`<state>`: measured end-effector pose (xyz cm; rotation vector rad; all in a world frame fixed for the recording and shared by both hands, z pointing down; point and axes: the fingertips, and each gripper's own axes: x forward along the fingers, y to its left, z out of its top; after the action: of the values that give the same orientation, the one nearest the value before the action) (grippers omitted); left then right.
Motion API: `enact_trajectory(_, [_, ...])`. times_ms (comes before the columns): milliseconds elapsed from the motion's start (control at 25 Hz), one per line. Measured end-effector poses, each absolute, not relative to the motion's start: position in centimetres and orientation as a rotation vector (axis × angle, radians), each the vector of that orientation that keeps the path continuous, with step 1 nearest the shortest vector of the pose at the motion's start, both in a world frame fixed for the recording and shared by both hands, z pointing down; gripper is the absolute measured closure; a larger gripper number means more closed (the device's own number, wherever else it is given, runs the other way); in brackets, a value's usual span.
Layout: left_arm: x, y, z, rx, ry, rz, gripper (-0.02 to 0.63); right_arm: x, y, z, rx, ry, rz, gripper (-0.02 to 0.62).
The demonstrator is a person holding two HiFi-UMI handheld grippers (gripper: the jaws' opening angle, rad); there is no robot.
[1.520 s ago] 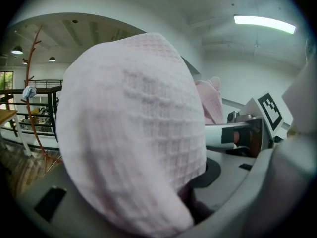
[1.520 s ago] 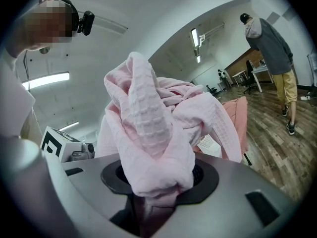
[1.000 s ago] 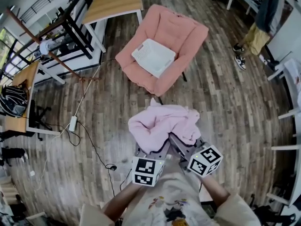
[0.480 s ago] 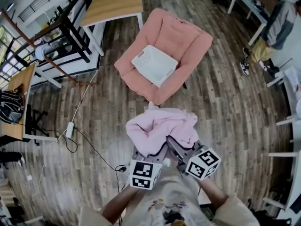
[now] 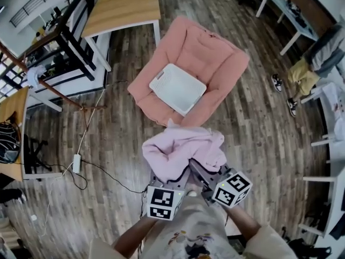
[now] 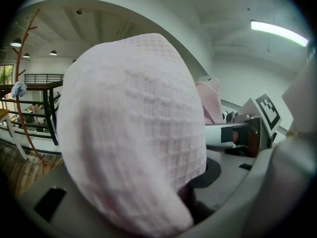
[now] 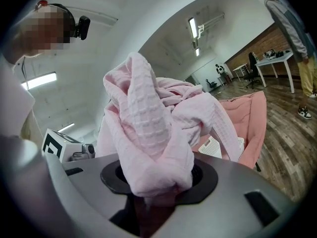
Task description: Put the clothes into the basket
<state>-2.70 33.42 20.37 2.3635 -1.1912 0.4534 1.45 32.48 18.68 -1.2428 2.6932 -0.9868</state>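
Beside pink cloth (image 5: 180, 150), black square markers (image 5: 163, 203)

The person wore a cream top (image 5: 190, 232) with a colourful print on the chest and wide beige sleeves (image 5: 260, 243), at the bottom of the frame. The left tool (image 5: 168, 171) and right tool (image 5: 193, 166) had grey moulded bodies, each carrying a white cube (image 5: 163, 203) with black square markers.
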Motion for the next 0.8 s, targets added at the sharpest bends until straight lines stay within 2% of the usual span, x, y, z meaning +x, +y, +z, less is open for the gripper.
enact_trajectory(400, [-7.5, 24.5, 19.3, 2.409, -1.125, 0.455, 0.356, -3.3, 23.7, 17.6, -1.282, 2.656, -0.971, 0.414])
enact_trajectory(800, [-8.8, 20.0, 19.2, 2.424, -1.133, 0.456, 0.356, -4.7, 19.3, 17.5, -1.293, 2.650, -0.955, 0.414])
